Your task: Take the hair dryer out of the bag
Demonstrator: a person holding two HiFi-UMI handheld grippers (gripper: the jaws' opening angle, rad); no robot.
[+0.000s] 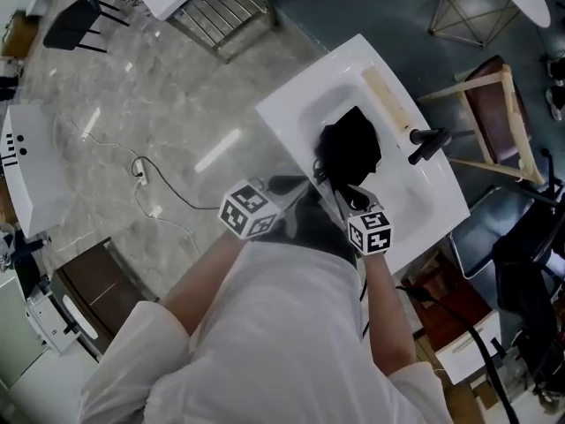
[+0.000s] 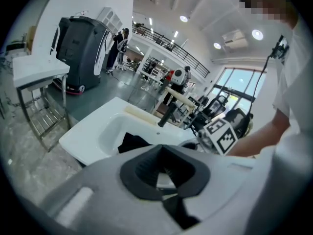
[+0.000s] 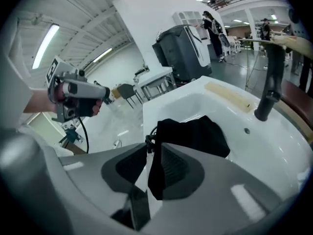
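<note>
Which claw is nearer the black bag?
Right. The right claw is at the near edge of the black bag; the left claw sits farther off, by the sink.

One bag (image 1: 350, 146), one basin (image 1: 291, 104), two hand-held grippers (image 1: 303, 190) (image 1: 352, 194).

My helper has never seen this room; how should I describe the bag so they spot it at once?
Look for the white washbasin with a black tap on its rim. In its bowl lies the black bag, a soft, crumpled pouch. It is the only dark, limp thing inside the white bowl; the tap stands rigid on the rim.
</note>
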